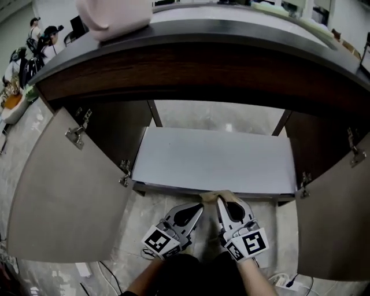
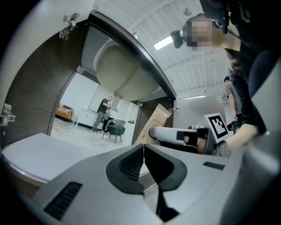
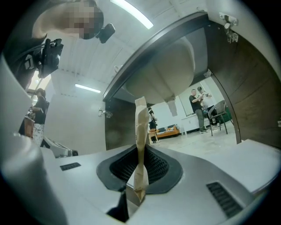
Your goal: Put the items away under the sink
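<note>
A brown paper bag point(image 1: 223, 196) hangs between my two grippers, just in front of the open under-sink cabinet's white floor point(image 1: 214, 159). My right gripper point(image 1: 220, 201) is shut on it: in the right gripper view the crumpled bag point(image 3: 141, 127) stands upright out of the right gripper point(image 3: 139, 176). My left gripper point(image 1: 200, 207) has its jaws pressed together, and the bag's left end runs into its tips. In the left gripper view the bag point(image 2: 156, 121) slants up from the left gripper point(image 2: 143, 147), behind the right gripper's nose. Both grippers point level into the cabinet.
Both cabinet doors stand wide open, the left door point(image 1: 63, 185) and the right door point(image 1: 335, 225). The sink basin point(image 2: 123, 70) bulges down under the dark counter point(image 1: 231, 34). A pink tub point(image 1: 115, 17) sits on the counter. Cables point(image 1: 283, 281) lie on the floor at the right.
</note>
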A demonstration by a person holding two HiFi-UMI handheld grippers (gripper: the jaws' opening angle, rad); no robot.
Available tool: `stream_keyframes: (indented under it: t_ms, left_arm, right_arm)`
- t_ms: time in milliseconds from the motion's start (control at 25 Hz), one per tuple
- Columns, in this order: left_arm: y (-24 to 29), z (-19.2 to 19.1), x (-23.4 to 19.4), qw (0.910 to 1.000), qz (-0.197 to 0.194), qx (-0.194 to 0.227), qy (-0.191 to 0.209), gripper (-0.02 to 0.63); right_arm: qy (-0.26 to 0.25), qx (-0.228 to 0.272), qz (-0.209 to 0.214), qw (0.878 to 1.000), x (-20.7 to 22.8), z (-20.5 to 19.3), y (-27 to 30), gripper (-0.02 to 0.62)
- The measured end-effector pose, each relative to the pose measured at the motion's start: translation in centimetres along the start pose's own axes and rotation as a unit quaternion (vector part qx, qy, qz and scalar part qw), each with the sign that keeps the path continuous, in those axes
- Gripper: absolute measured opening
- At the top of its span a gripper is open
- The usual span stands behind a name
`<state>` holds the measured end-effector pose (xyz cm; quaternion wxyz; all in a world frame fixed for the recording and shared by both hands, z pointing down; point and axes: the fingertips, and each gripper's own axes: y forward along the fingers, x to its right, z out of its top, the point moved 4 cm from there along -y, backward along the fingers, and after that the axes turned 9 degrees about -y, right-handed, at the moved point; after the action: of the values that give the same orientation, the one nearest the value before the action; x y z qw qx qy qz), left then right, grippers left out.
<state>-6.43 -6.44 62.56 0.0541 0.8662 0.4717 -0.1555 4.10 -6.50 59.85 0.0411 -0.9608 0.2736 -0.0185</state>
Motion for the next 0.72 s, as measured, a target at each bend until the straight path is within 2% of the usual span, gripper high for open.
stream_keyframes:
  t_ms: [200,320,560,720]
  left_arm:
    - [0.5,-0.9,-1.1,1.0,-0.004,0.007,0.005,0.011]
    - [1.0,-1.4,-1.5,0.9998,-0.013,0.006,0.016,0.011]
    - [2.7,-1.4,-3.1,0.9992,-0.005,0.025,0.031,0.012]
    - [2.8,-4.0,-3.5,0.9996,0.007,0.002,0.028,0.012]
  right_arm:
    - [-0.011,0.001,-0.002,1.0,1.5,-0.4,0.9,0.054]
    - [0.011,0.005,-0.01,1.0,2.5,-0.8,2.0,0.054]
    - [0.038,-0.003,-0.013,0.999,3.2,-2.3,3.6,0.055]
    - [0.077,-0.009,-0.025,0.997,3.6,-4.0,3.5,0.054]
